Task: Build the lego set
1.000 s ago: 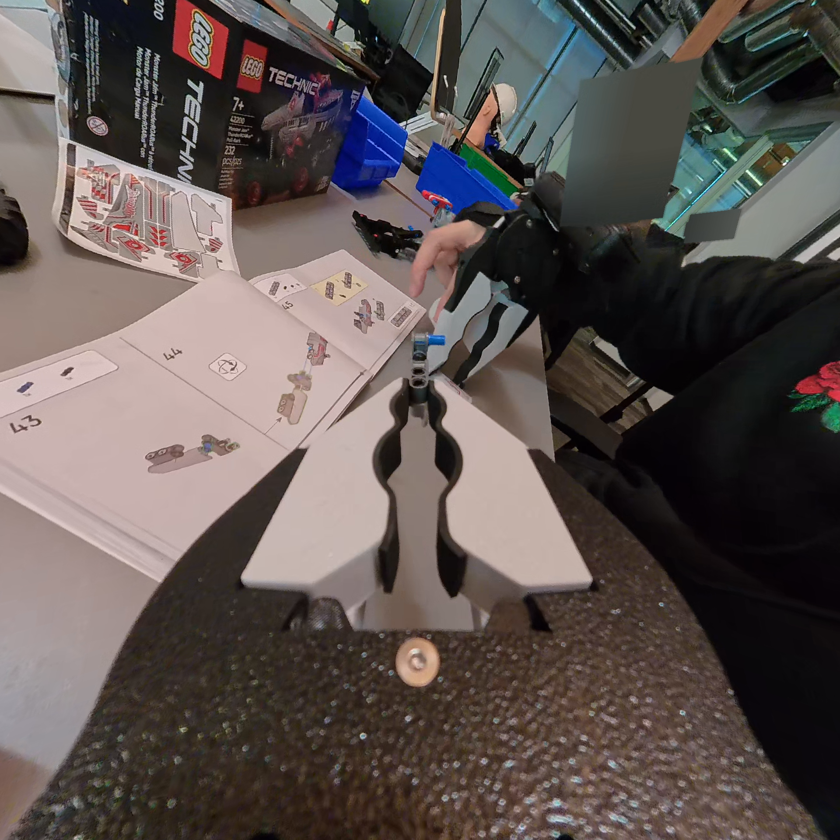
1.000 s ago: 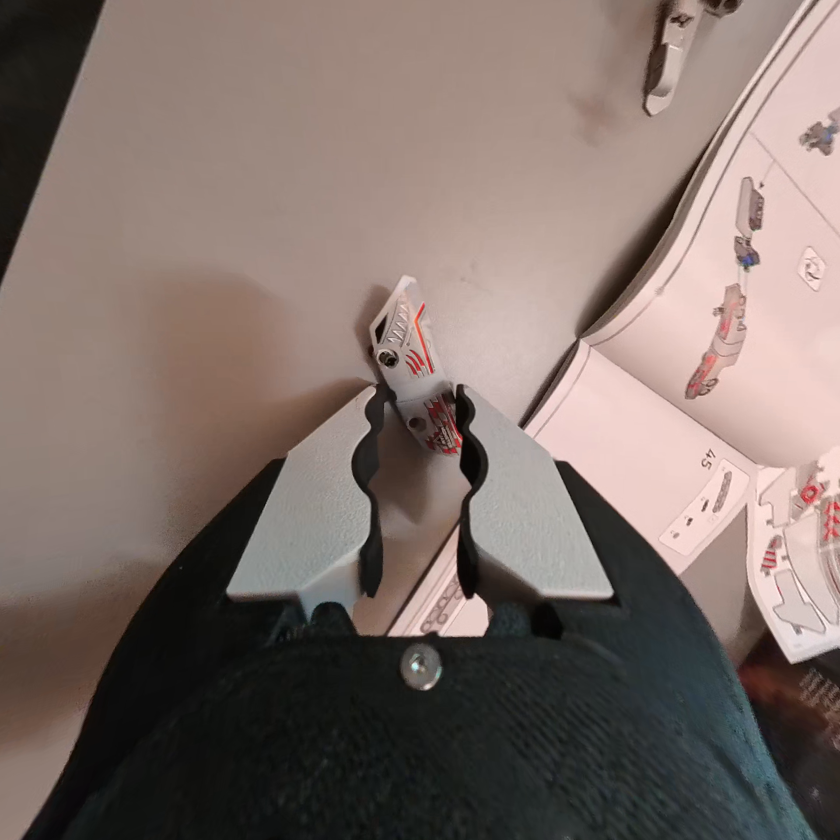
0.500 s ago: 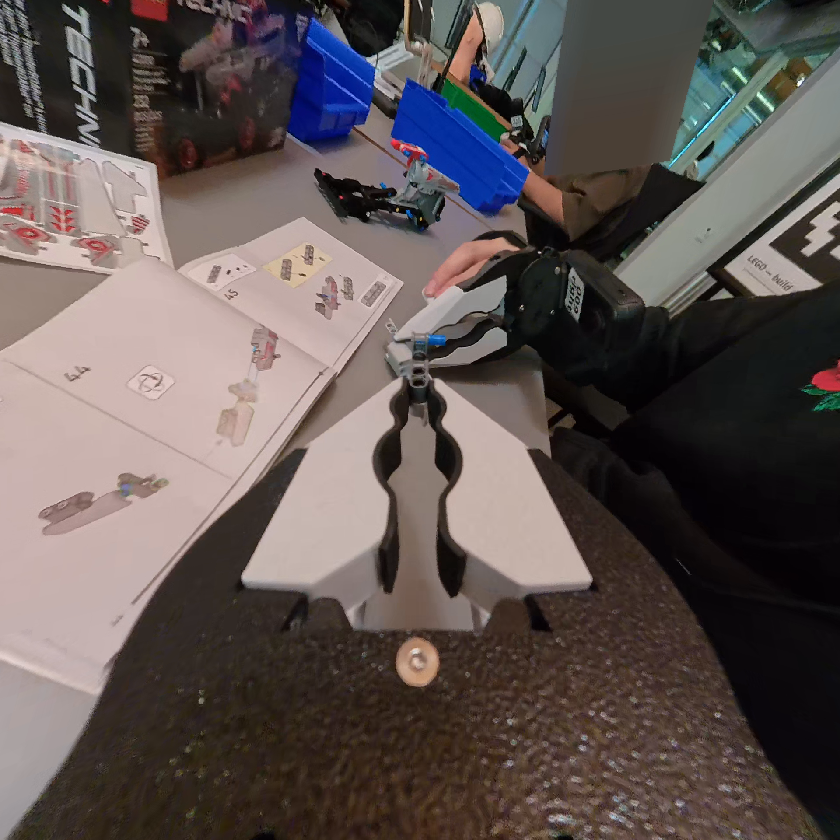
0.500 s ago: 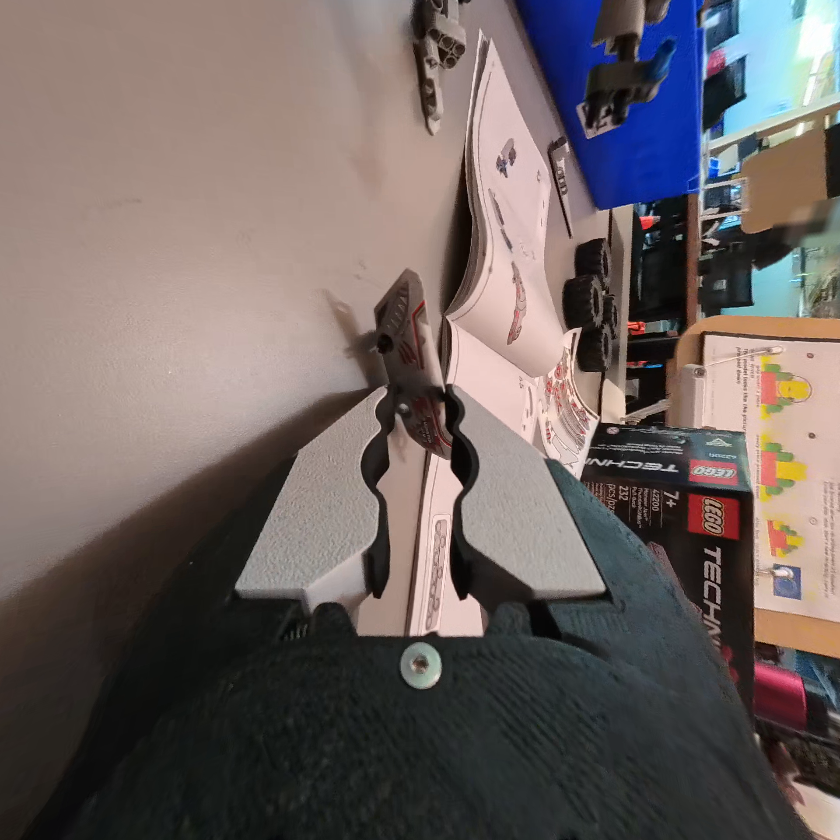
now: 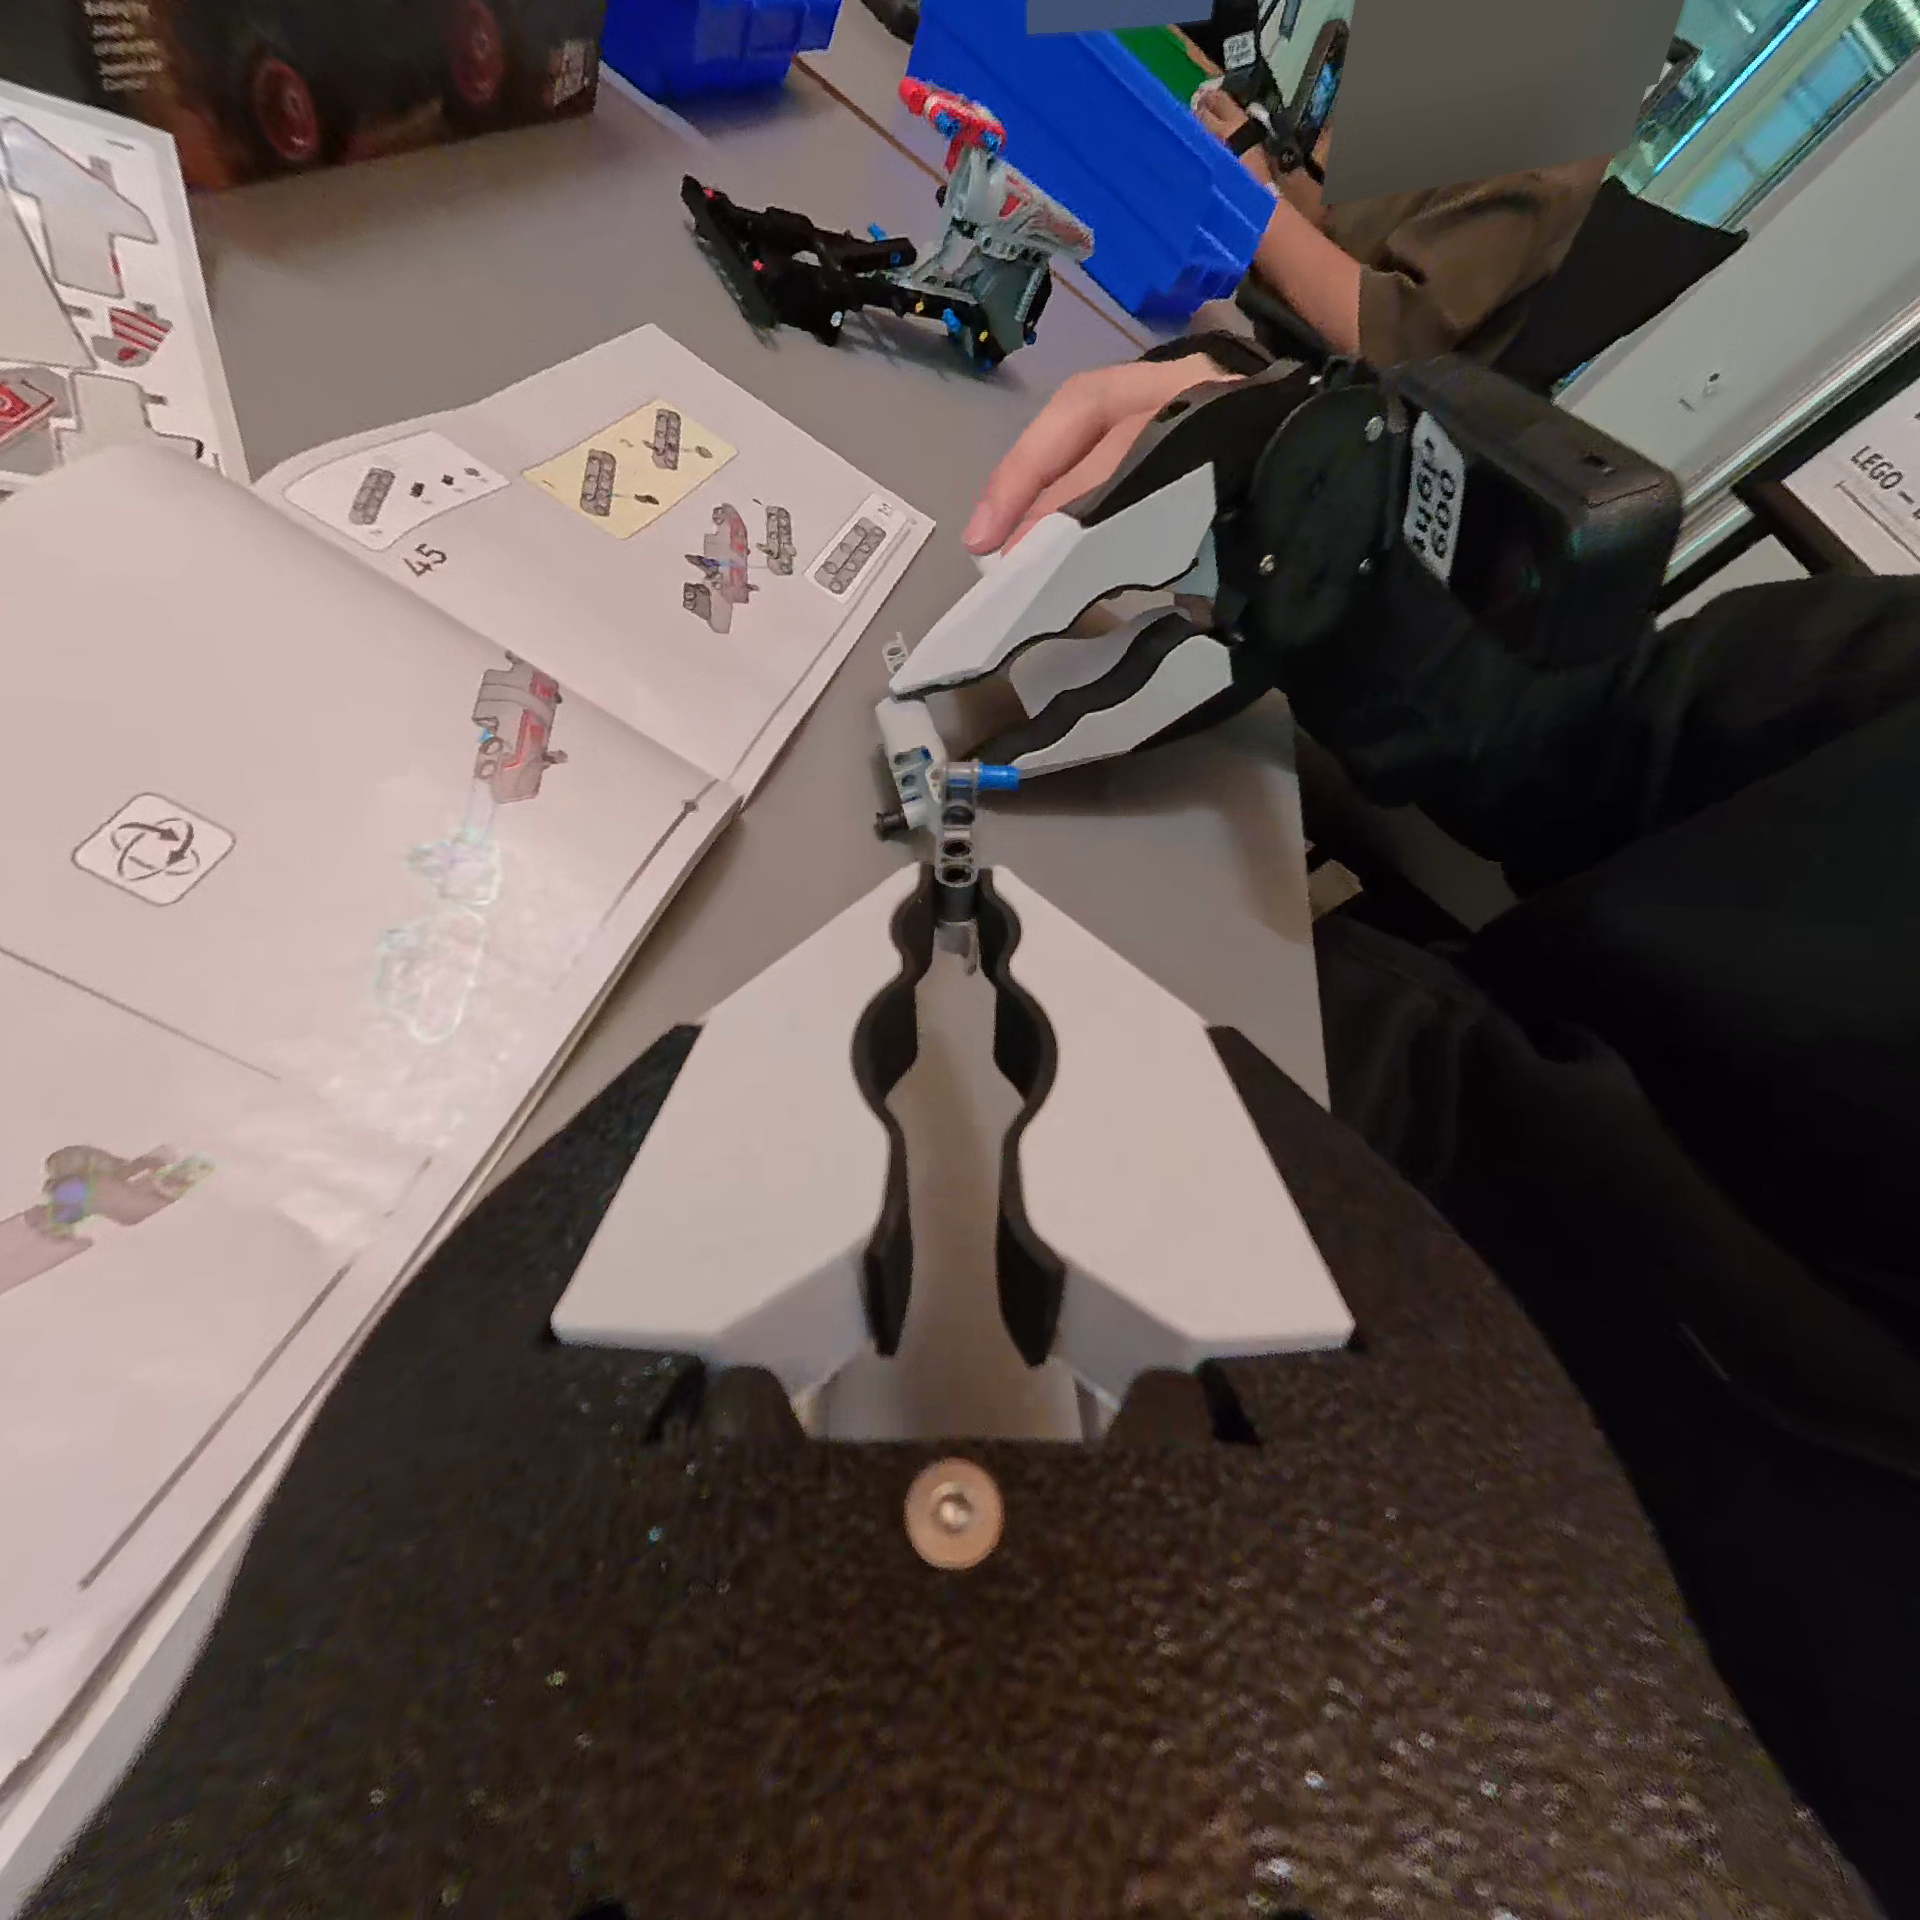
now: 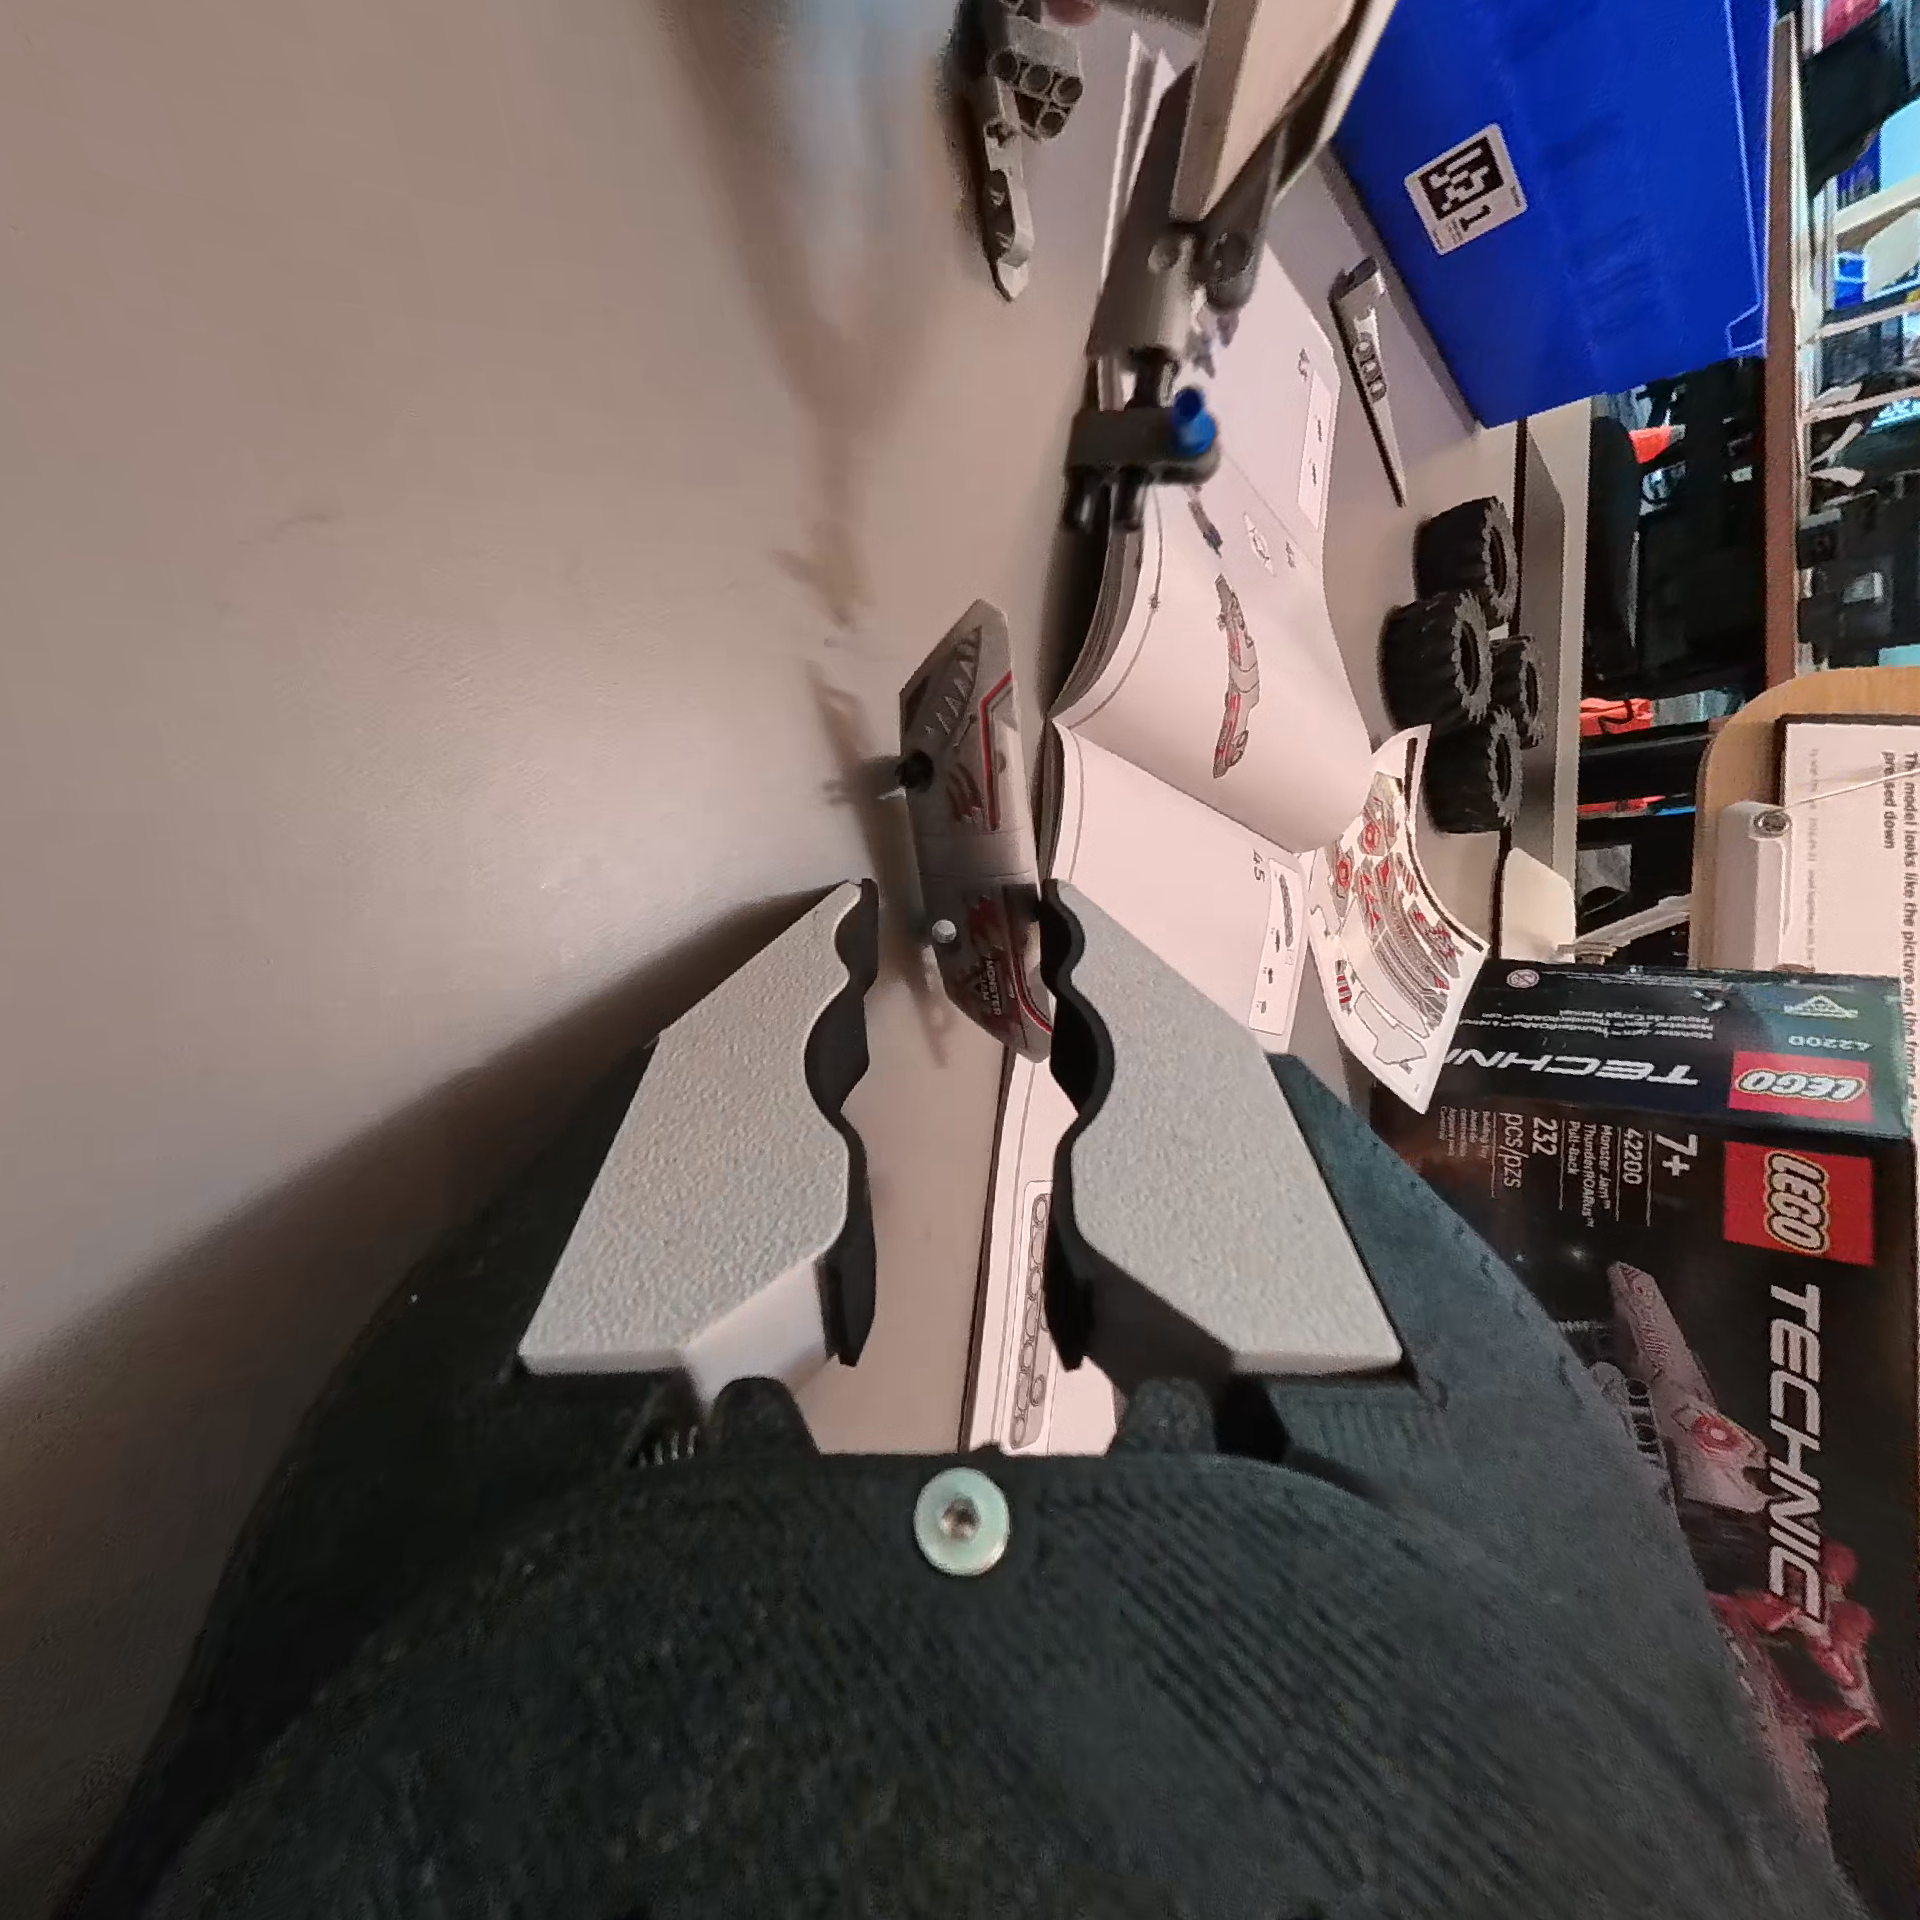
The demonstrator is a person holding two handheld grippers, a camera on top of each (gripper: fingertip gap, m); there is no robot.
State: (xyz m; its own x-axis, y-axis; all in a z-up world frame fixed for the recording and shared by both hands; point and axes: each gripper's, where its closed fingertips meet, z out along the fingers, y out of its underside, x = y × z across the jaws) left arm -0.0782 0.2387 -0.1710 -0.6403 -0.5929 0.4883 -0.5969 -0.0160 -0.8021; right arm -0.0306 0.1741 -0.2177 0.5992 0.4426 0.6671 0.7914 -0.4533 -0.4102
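I have the left gripper (image 5: 954,894) clamped on a thin grey beam (image 5: 953,844) that carries a blue pin (image 5: 995,774) at its far end. The right gripper (image 6: 961,914) holds the stickered grey panel (image 6: 971,821); its jaws are closed on the panel's near end, and a black pin (image 6: 912,771) sticks out of the panel's side. Both parts are held up off the desk (image 6: 416,520).

Step in hand, as I judge it: joining beam to panel, matching the manual (image 5: 312,779) lying open on the desk. In the left view the beam tip sits right against the panel, with the blue pin pointing toward the right gripper. I can't tell if anything is seated yet.

Next move, I think: line the pin up with a panel hole and press the two together, jaws kept tight so neither part twists.

Room: bare desk under the right gripper is wide open. The manual's edge sits just beside the panel. The desk edge is near on the person's side in the left view, so a dropped part could roll off. Tyres (image 6: 1470,665), sticker sheet (image 6: 1392,914), box (image 6: 1662,1195) and blue bin (image 6: 1558,187) sit well apart beyond the manual. A half-built chassis (image 5: 883,270) stands farther back, and a loose grey piece (image 6: 1013,135) lies ahead on the desk.
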